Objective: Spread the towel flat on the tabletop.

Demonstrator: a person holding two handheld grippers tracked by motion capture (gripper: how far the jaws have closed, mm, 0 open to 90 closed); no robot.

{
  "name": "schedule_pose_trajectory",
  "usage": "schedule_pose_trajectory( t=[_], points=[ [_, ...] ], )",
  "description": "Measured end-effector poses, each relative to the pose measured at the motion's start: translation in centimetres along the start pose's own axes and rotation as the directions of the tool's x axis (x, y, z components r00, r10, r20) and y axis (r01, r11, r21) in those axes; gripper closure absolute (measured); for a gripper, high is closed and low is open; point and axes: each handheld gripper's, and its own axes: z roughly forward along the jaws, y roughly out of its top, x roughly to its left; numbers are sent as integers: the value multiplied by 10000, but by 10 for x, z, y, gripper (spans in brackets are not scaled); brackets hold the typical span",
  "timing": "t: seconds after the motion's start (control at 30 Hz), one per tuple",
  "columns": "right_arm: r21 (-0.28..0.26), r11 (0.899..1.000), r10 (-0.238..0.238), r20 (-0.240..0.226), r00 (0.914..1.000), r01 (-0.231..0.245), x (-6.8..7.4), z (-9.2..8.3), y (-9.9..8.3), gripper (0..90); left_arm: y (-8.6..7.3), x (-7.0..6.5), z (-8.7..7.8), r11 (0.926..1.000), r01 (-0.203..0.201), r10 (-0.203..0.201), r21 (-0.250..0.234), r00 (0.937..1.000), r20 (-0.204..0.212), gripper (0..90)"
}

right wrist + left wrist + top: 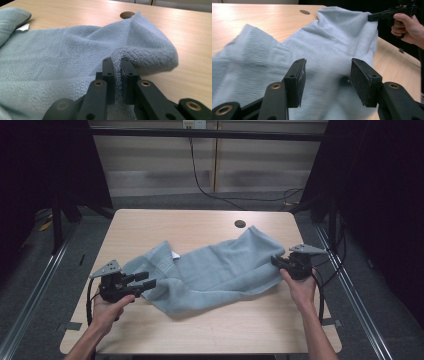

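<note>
So on the left, the left gripper (144,280) is sitting at the near-left part of the wooden worktop (150,222), held by the person's left hand (107,310). Its fingers (295,80) are spread wide apart, nothing between them — they point across at the towel (210,270), and in the left gripper view the cloth lies just past and under the gap, a bit blurred.

The towel itself is light blue-grey terry, spread crumpled across the middle of the worktop, running from near-left up toward far-right. There's a small white tag (175,254) poking out near a fold on its left half. Past its far-right corner there's a round cable hole (240,224) in the worktop.

Over on the right, the right gripper (278,262) is held by the right hand (300,287) at the towel's right edge. In the right gripper view its fingers (108,75) are closed tight on a fold of the towel's hem — the edge is pinched right between the pads, with the cloth bunching up above them.
</note>
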Motion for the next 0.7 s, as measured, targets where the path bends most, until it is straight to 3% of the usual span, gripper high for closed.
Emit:
schedule_pose_trajectory(
  t=[0.1,0.13,0.17,0.23,0.27,0.37,0.47,0.6,0.63,0.7],
  points=[
    [8,9999,117,-180,9998,-117,-3,5,7,777,-7,13,16,9979,85,-45,648,9981,-611,454],
    [8,9999,117,-180,9998,-117,-3,5,7,777,-7,13,16,9979,85,-45,648,9981,-611,452],
    [-13,9999,112,-50,9999,-112,0,4,6,703,-11,16,22,9954,93,-20,953,9971,-764,453],
    [-75,9999,73,-77,9999,-74,4,-2,4,642,-25,24,34,9879,260,-130,1529,9963,-852,466],
    [-71,10000,-45,-52,10000,44,7,-5,3,625,-25,24,34,9879,260,-130,1529,9963,-852,478],
    [79,9998,-205,-341,9992,208,18,-17,-2,562,-35,23,41,9721,-141,371,2342,9949,-940,592],
    [229,9976,-648,-430,9970,658,36,-25,-12,549,-36,22,42,9700,-252,492,2418,9944,-935,689],
    [466,9958,-727,-1189,9902,787,53,-28,-28,549,-38,18,41,9659,-370,578,2563,9956,-742,758],
    [612,9944,-775,-1337,9880,863,58,-27,-32,549,-40,15,39,9630,-439,583,2658,9972,-466,787],
    [729,9925,-864,-1478,9852,980,64,-26,-36,549,-42,12,39,9619,-471,620,2693,9970,-471,803]
  ],
)
